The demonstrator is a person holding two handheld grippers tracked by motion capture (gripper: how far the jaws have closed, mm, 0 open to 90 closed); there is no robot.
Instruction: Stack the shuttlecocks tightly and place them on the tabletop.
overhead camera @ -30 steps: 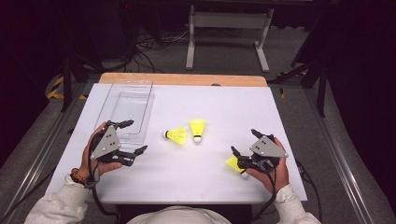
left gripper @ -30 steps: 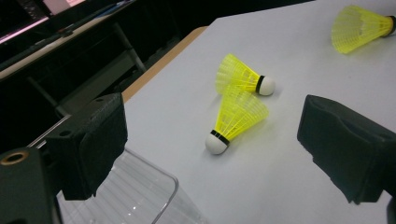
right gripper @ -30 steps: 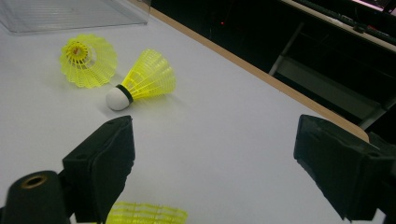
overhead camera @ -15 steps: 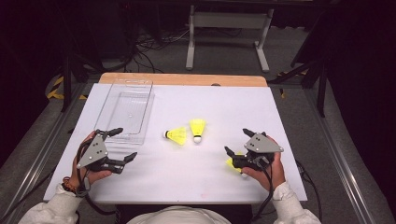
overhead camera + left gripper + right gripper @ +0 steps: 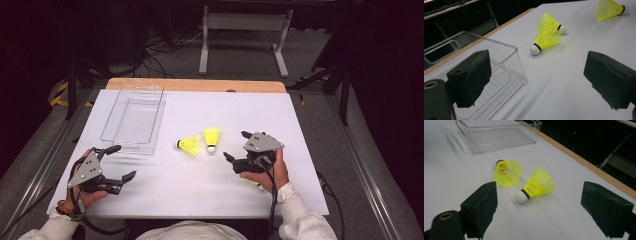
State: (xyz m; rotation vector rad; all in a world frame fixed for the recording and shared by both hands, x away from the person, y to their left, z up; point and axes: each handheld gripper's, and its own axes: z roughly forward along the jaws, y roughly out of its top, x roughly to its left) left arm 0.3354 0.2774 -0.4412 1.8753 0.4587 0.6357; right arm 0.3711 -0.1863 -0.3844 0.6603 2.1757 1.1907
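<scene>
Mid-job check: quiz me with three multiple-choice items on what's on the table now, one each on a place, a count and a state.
1. Where does the clear tray sit?
A. On the far left part of the table
B. At the near right corner
C. On the floor

2. How many yellow shuttlecocks does the left gripper view show?
A. One
B. Three
C. Five

3. How does the left hand-held gripper stand?
A. Shut on a shuttlecock
B. Shut on the tray's rim
C. Open, with nothing in it

Answers:
1. A: the high view shows the clear tray on the table at its far left.
2. B: two yellow shuttlecocks lie together and a third farther off.
3. C: the left hand-held gripper has its jaws wide apart over bare table.
</scene>
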